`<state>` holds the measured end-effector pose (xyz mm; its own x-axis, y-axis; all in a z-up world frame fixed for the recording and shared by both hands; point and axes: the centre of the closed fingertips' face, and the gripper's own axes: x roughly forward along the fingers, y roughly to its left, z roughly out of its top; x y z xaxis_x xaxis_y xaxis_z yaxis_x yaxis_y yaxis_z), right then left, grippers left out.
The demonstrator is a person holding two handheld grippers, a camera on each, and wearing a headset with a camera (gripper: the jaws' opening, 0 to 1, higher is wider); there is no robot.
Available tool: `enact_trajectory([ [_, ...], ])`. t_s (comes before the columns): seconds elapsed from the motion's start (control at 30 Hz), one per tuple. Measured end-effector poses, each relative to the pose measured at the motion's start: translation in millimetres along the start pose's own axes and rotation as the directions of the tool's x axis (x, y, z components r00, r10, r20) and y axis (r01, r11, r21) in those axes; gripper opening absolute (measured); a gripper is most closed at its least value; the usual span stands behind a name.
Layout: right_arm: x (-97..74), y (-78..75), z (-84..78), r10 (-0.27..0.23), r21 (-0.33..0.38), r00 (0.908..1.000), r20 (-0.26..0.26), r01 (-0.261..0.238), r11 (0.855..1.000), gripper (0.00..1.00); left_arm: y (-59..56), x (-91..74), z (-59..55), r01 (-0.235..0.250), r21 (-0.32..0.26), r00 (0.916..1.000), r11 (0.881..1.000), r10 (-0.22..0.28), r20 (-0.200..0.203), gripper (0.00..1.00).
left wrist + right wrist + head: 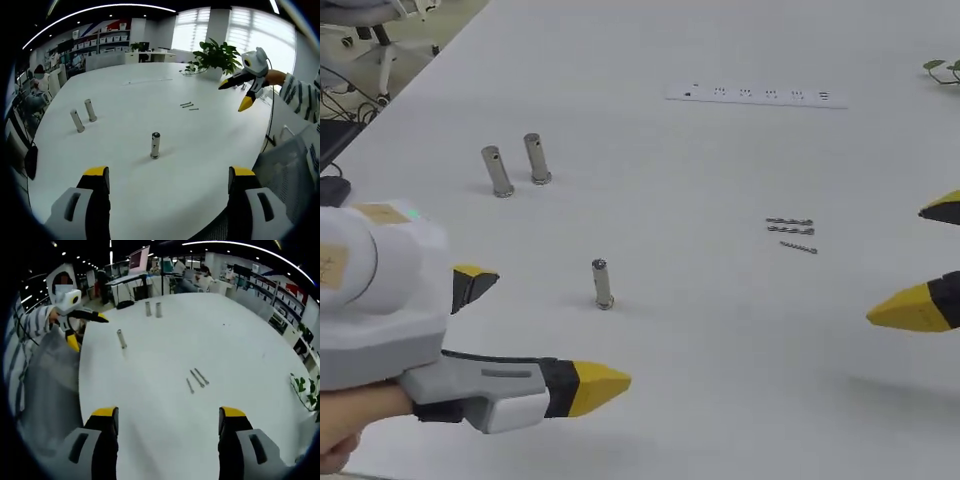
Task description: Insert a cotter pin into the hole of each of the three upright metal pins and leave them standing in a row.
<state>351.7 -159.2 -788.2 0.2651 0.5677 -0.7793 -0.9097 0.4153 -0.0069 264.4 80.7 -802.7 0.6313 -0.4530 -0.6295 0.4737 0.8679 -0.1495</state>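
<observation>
Three metal pins stand upright on the white table (700, 330). Two stand close together at the back left (497, 171) (536, 159), and one stands alone nearer me (602, 284). Three cotter pins (790, 231) lie flat together to the right of centre. My left gripper (542, 330) hovers open at the near left, short of the lone pin (155, 145), nothing between its fingers. My right gripper (930, 260) is open at the right edge, apart from the cotter pins (196, 379), which lie ahead of its jaws.
A white power strip (756, 96) lies at the far side of the table. A potted plant (216, 57) stands at the far right corner. Office chairs (370, 40) and cables sit off the table's left edge. Other desks and people are in the background.
</observation>
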Motion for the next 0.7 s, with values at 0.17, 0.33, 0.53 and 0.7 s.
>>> enact_trajectory([
  [0.17, 11.6, 4.8, 0.5, 0.059, -0.088, 0.9952, -0.078, -0.066, 0.994, 0.76, 2.3, -0.7, -1.8, -0.005, -0.016, 1.0000, 1.000, 0.005, -0.003, 0.99],
  [0.33, 23.2, 6.0, 5.3, 0.103, -0.135, 0.9899, -0.097, -0.116, 0.984, 0.74, 4.9, -3.4, 4.6, -0.007, -0.069, 0.9991, 0.998, 0.010, 0.041, 0.96],
  [0.53, 36.5, 0.8, 12.0, 0.144, -0.131, 0.9851, -0.094, -0.155, 0.979, 0.69, 5.6, -4.8, 6.6, -0.010, -0.076, 0.9988, 0.997, 0.014, 0.047, 0.95],
  [0.7, 48.5, -7.4, 14.7, 0.148, -0.148, 0.9835, -0.104, -0.163, 0.976, 0.55, 4.5, -4.1, 6.9, -0.008, -0.093, 0.9987, 0.996, 0.013, 0.049, 0.94],
])
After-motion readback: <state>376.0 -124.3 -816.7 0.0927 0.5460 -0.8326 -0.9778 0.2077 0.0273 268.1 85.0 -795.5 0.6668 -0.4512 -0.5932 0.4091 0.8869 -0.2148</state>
